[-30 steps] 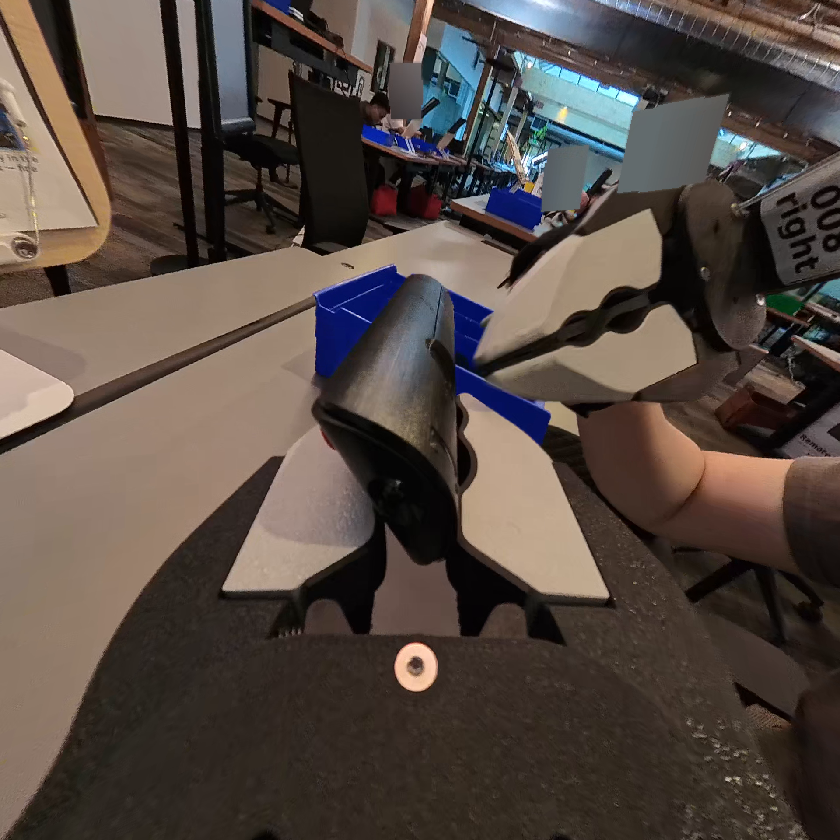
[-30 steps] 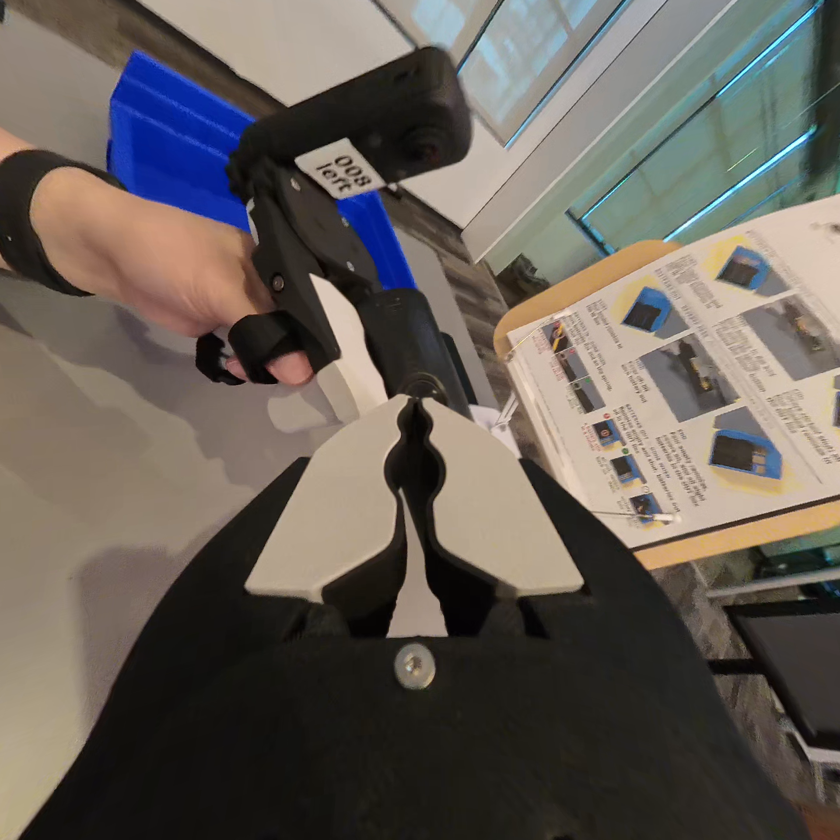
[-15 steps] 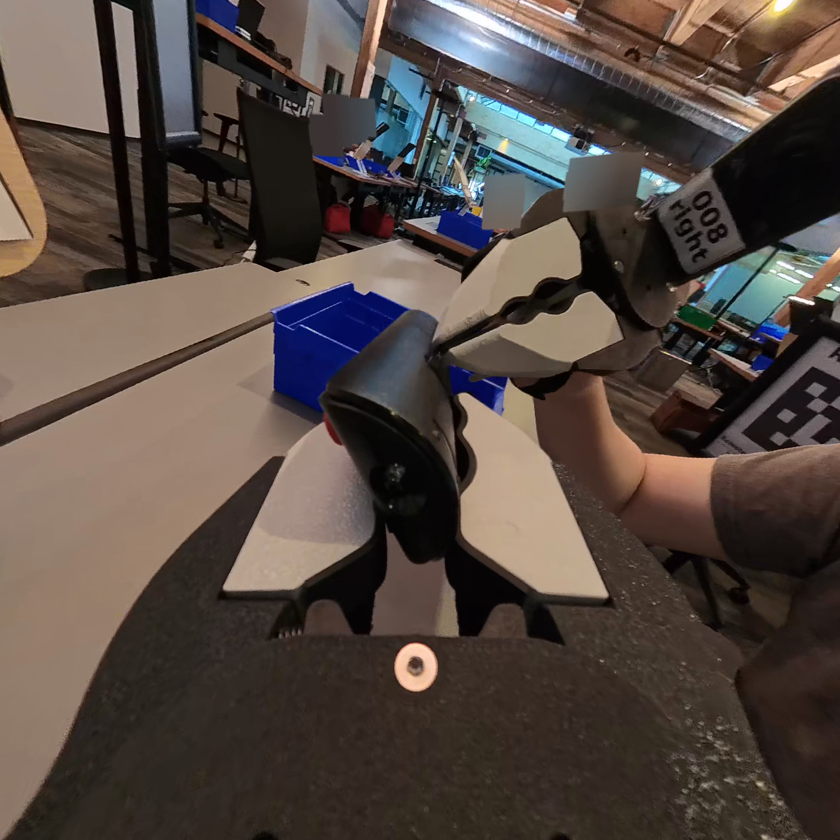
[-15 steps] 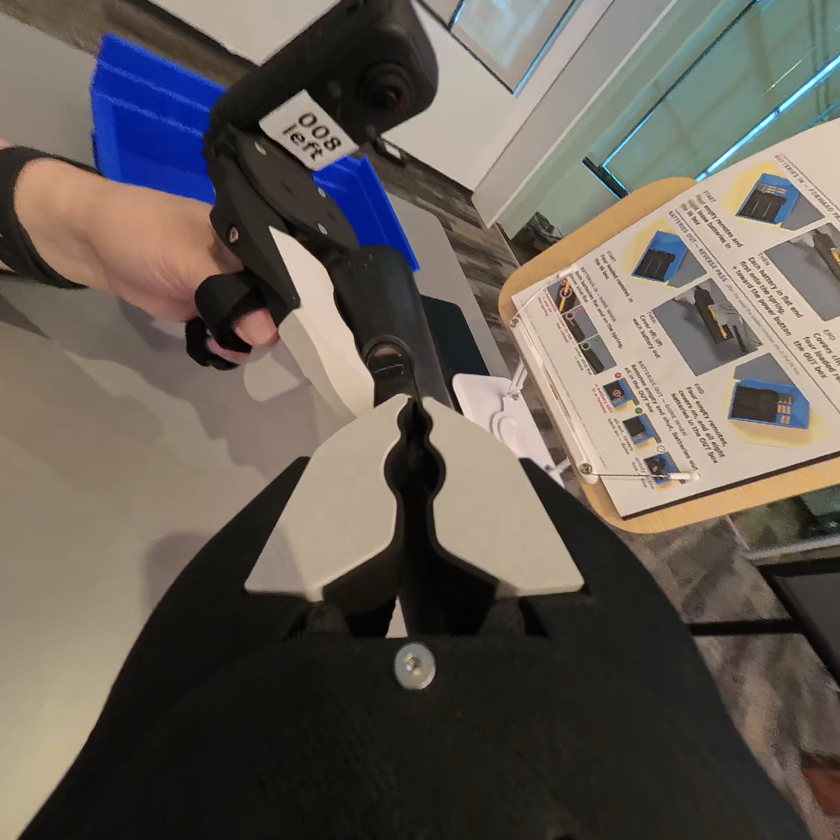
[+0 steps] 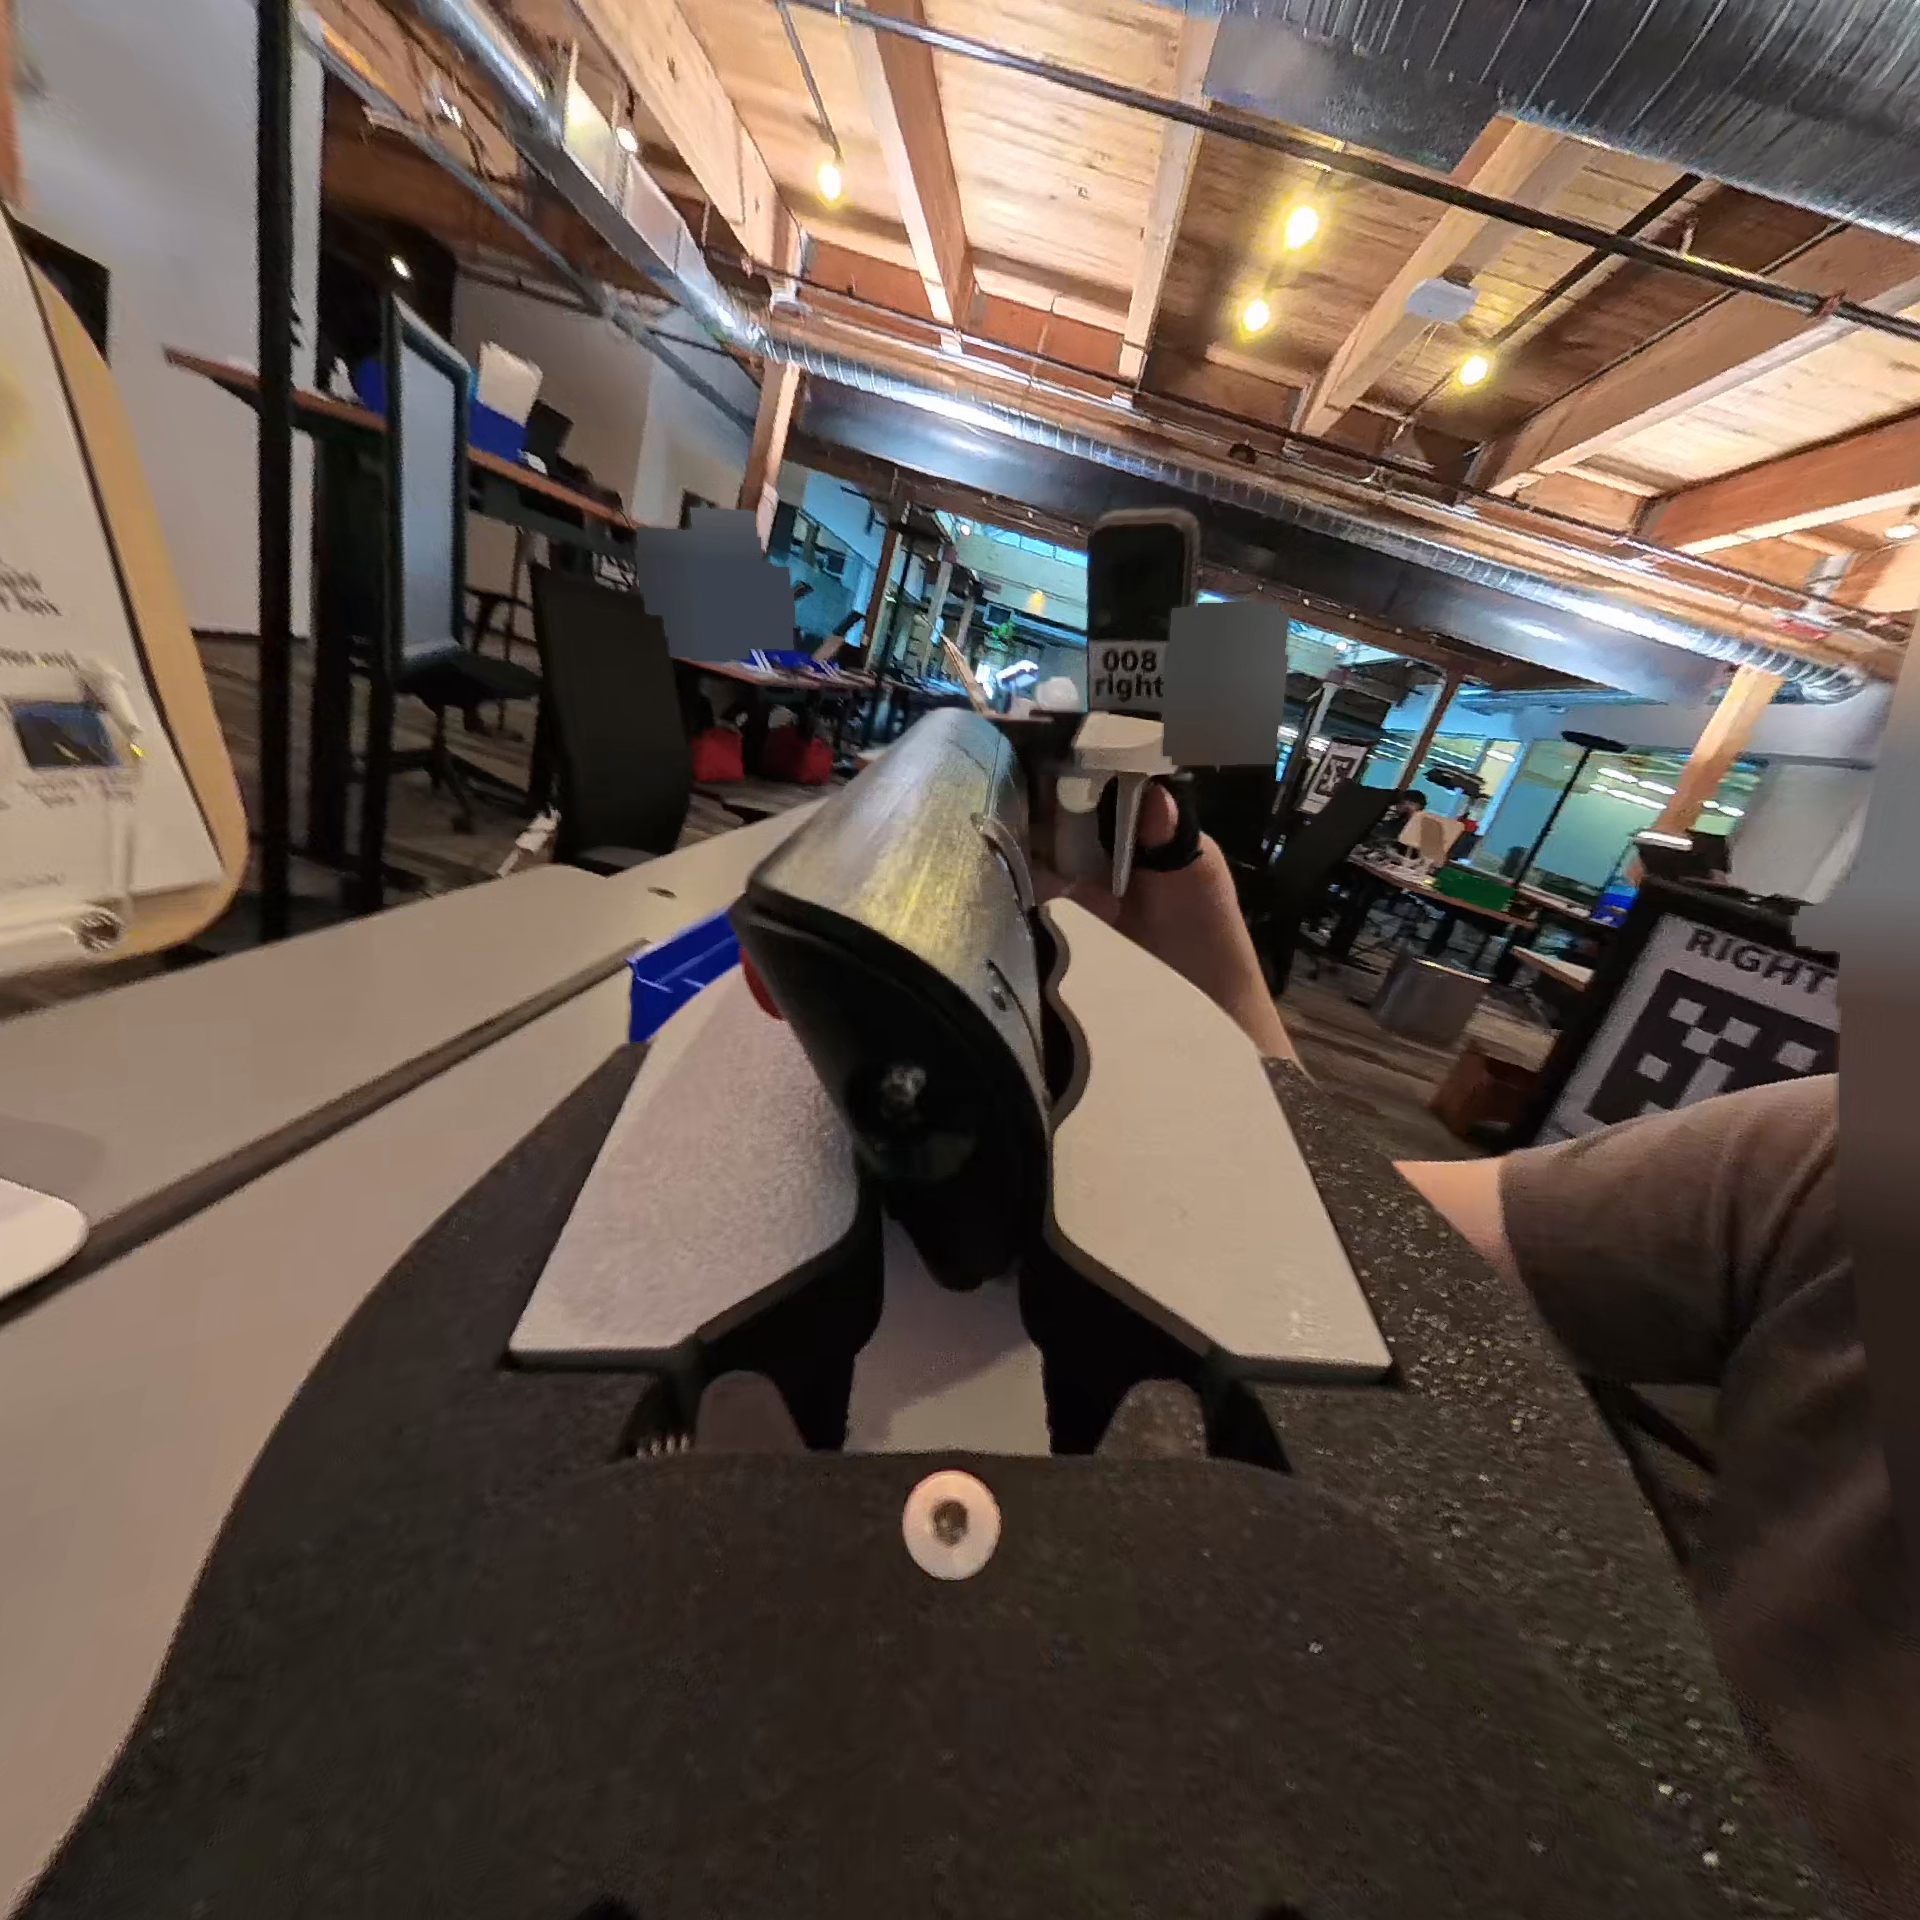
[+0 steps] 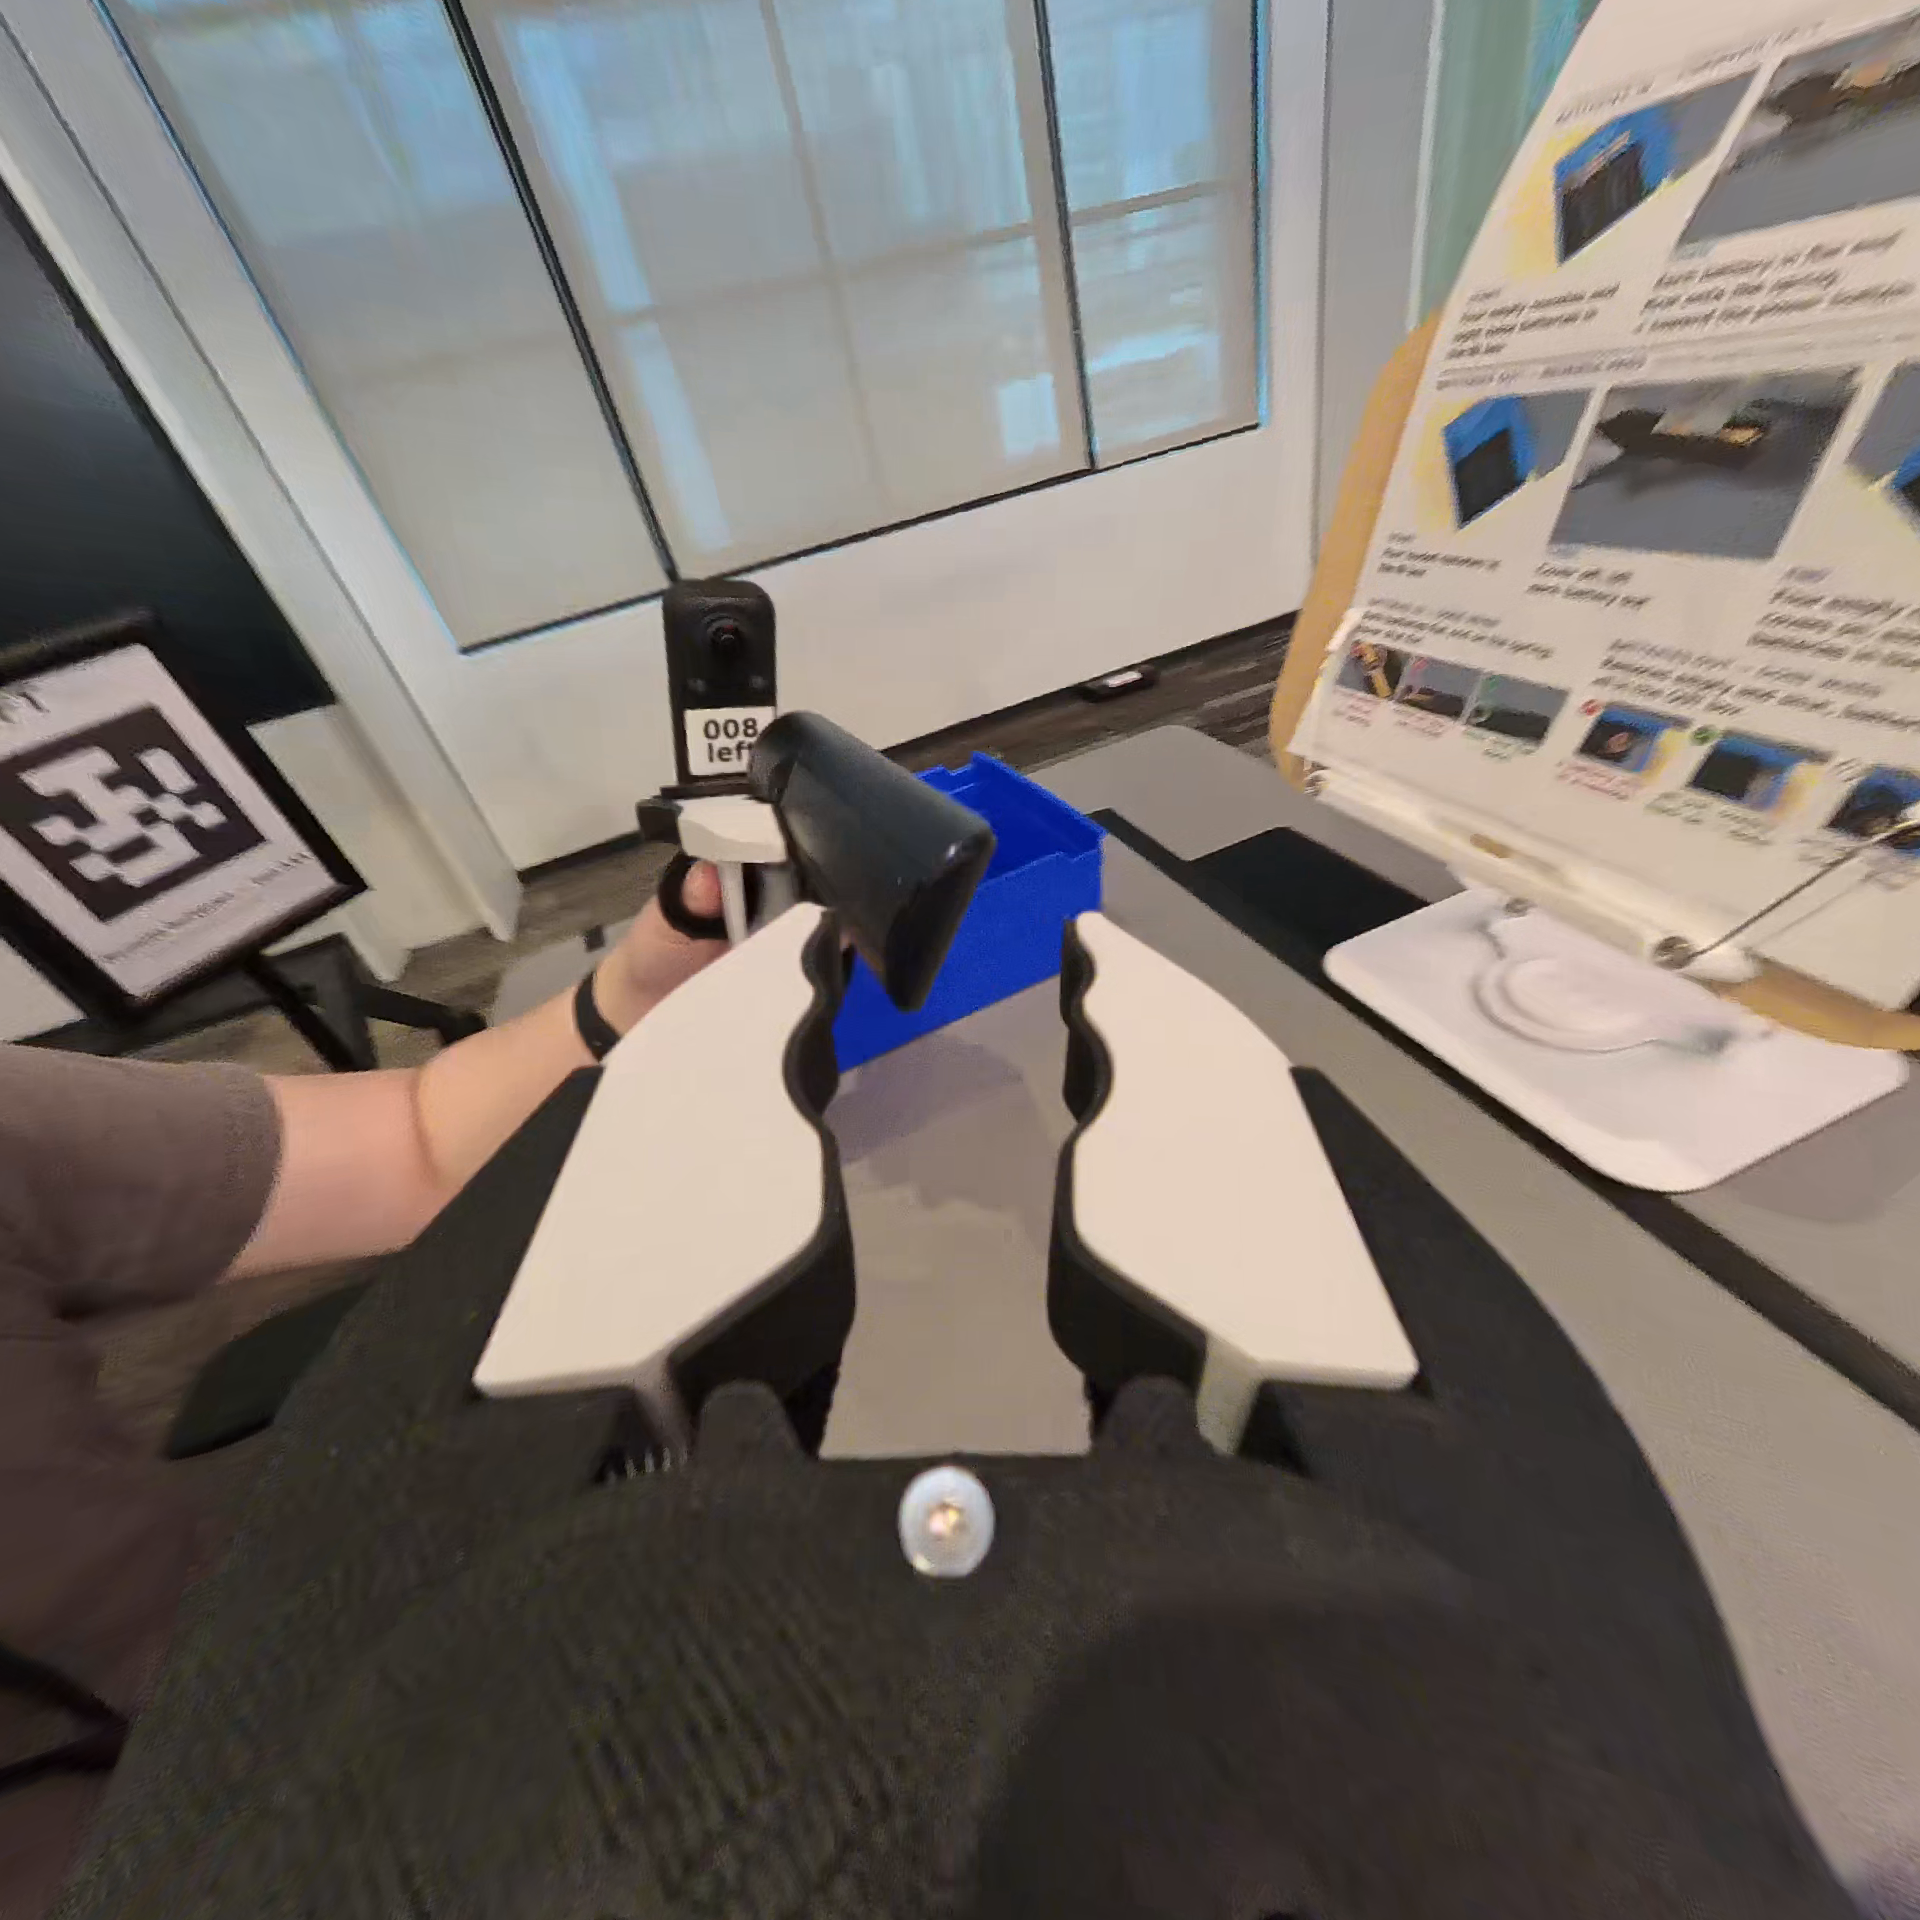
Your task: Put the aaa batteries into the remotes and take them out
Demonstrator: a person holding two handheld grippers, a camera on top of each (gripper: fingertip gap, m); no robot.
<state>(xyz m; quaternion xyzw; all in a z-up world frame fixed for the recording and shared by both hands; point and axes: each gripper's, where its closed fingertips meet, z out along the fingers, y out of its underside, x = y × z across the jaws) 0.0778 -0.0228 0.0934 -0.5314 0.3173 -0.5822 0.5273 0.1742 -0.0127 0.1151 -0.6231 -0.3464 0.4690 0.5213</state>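
Note:
My left gripper (image 5: pixel 904 966) is shut on a black remote (image 5: pixel 914 935) and holds it in the air, tilted up, end towards the camera. In the right wrist view the same remote (image 6: pixel 873 852) sticks out of the left gripper (image 6: pixel 764 857), held by a hand. My right gripper (image 6: pixel 951 956) is open and empty, just in front of and below the remote's end, not touching it. It shows farther off in the left wrist view (image 5: pixel 1117 790), beyond the remote. No batteries are in view.
A blue bin (image 6: pixel 1023 883) stands on the grey table (image 6: pixel 1558 1299) behind the remote; its corner shows in the left wrist view (image 5: pixel 675 971). An instruction board (image 6: pixel 1662 468) on a white base (image 6: pixel 1610 1049) stands at the right. A marker sign (image 6: pixel 135 821) stands on the left.
My right gripper was shut against the side of the remote; it has drawn back and opened. My left gripper has tilted the remote upward and turned.

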